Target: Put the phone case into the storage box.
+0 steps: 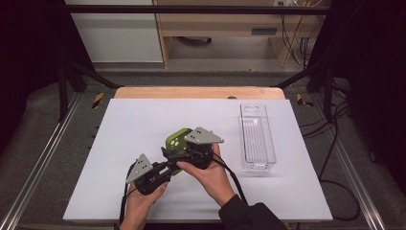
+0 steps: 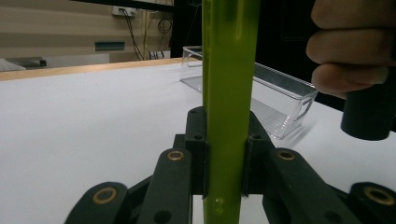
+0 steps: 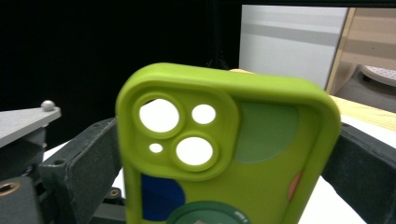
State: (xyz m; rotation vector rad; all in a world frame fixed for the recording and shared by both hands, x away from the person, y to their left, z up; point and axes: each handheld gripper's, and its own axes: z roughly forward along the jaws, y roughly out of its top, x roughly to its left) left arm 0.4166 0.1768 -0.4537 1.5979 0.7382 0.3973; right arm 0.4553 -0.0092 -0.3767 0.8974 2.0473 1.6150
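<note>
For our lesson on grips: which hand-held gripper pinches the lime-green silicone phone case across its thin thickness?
The left gripper: its black jaws clamp the lime-green silicone phone case by its flat faces, edge-on. The right gripper has its jaws flanking the case's wide sides.

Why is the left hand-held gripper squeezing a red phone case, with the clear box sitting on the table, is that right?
Not quite: the phone case is green, not red, as the right gripper view shows plainly. The rest holds: the left hand-held gripper squeezes its edge, and the clear box sits on the table.
</note>
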